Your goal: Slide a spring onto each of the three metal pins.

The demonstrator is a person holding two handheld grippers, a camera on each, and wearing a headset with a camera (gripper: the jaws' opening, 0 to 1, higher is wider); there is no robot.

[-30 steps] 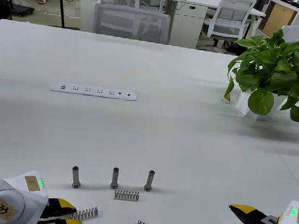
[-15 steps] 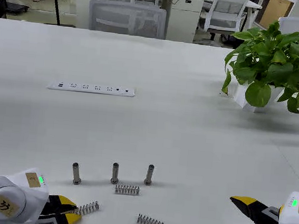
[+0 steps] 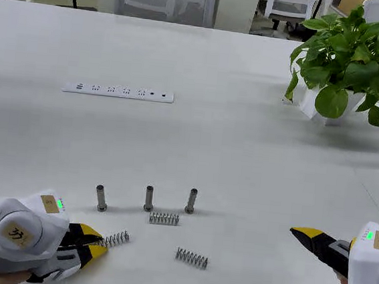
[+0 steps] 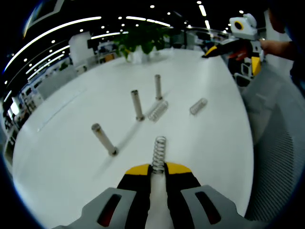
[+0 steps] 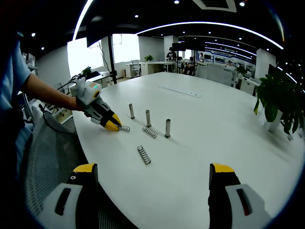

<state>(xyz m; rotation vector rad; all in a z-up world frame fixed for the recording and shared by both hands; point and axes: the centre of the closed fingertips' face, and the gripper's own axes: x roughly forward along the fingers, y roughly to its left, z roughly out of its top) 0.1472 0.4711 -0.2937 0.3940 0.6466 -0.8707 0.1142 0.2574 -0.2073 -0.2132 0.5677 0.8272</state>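
The small coiled steel spring (image 4: pixel 159 150) is pinched by its near end in the left tool (image 4: pixel 157 169), on the white surface (image 3: pixel 242 154) near the three upright metal pins (image 3: pixel 148 197). Held so thinly, it could be flicked loose or bent. The right tool (image 5: pixel 153 168) is spread wide.

Power strip (image 3: pixel 118 91), potted plant (image 3: pixel 351 60), table (image 3: pixel 242 154).

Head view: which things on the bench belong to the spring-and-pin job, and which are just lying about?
Job: left pin, middle pin, right pin; gripped spring, middle spring, near spring; left gripper, right gripper.
Lying about: power strip, potted plant.
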